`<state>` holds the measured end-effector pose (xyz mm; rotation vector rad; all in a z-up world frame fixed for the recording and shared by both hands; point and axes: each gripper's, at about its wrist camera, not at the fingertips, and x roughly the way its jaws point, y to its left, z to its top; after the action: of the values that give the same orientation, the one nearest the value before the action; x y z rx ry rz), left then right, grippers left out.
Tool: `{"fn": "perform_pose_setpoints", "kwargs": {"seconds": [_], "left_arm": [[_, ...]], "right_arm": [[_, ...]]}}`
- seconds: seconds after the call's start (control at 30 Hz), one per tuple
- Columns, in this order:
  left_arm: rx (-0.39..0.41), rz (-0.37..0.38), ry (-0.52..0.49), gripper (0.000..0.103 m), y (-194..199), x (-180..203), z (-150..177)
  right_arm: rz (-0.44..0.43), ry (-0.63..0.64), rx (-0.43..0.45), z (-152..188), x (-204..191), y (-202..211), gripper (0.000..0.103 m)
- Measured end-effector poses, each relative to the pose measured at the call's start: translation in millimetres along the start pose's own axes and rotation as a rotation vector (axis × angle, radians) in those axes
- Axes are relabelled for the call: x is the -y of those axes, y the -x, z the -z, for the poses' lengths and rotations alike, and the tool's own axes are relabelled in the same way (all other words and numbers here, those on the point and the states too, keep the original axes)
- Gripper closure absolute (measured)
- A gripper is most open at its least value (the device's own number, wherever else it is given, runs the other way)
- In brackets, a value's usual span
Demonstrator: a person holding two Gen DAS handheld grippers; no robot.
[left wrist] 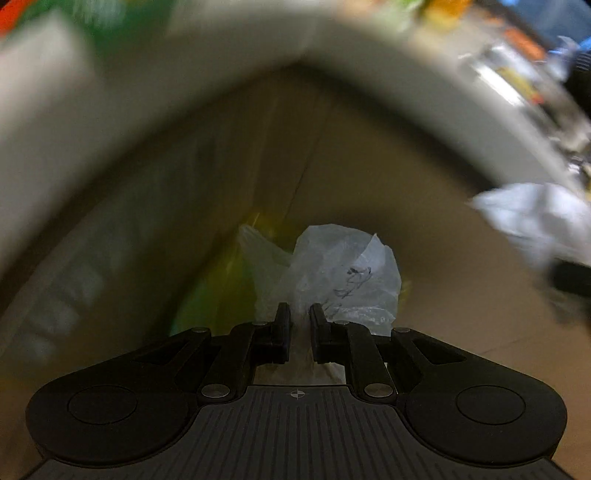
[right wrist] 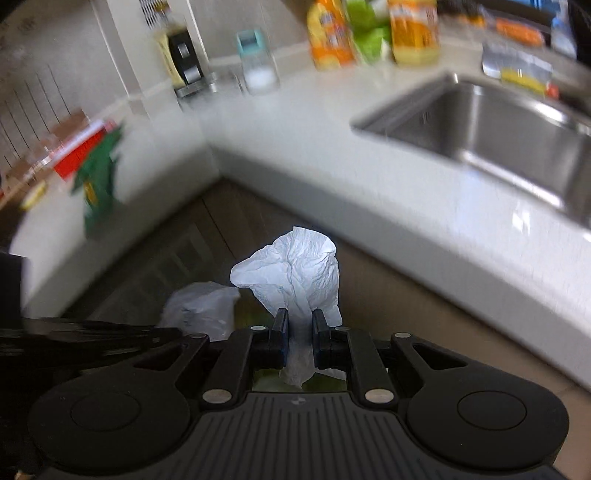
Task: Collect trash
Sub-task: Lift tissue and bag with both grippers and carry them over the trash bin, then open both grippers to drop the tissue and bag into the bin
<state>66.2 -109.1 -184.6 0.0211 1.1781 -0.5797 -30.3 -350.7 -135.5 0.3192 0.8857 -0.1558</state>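
- The left gripper (left wrist: 300, 314) has its jaws narrow, pinching a crumpled clear plastic bag (left wrist: 343, 280) with dark scribbles on it; something yellow-green (left wrist: 221, 284), blurred, lies behind it.
- The right gripper (right wrist: 300, 319) is clamped narrow on a crumpled white paper tissue (right wrist: 295, 269), which stands up above the fingers.
- In the right wrist view the plastic bag sits just beside the tissue, on its left.
- Beyond, a white countertop (right wrist: 332, 173) wraps round a corner, with a steel sink (right wrist: 491, 125) on the right.
- Farthest back stand orange and green packages (right wrist: 369, 33).
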Motion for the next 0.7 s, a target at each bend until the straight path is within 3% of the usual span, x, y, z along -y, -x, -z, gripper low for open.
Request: {"fn": "perform_pose_setpoints", "kwargs": {"seconds": [0.13, 0.27, 0.4, 0.57, 0.63, 0.7], "left_arm": [[-0.107, 0.056, 0.108, 0.085, -83.5, -38.9, 19.2], [-0.14, 0.016, 0.188, 0.081, -112.7, -62.6, 38.7], [-0.113, 0.024, 0.276, 0.081, -94.4, -84.3, 48.7], [-0.065, 0.054, 0.313, 0.081, -39.0, -99.8, 51.9], [-0.046, 0.064, 0.315, 0.081, -14.1, -102.7, 55.1], [-0.033, 0.077, 0.32, 0.081, 8.2, -104.7, 56.6]], "right_arm": [[-0.004, 0.028, -0.078, 16.7, 1.8, -28.7, 0.091], [0.002, 0.061, -0.152, 26.0, -11.1, -67.0, 0.091], [-0.059, 0.058, -0.225, 31.9, -26.7, -93.7, 0.091], [-0.137, 0.065, -0.315, 36.3, -55.0, -128.2, 0.089], [-0.15, 0.059, -0.355, 34.0, -64.2, -145.3, 0.076], [-0.151, 0.059, -0.374, 31.3, -72.1, -155.0, 0.052]]}}
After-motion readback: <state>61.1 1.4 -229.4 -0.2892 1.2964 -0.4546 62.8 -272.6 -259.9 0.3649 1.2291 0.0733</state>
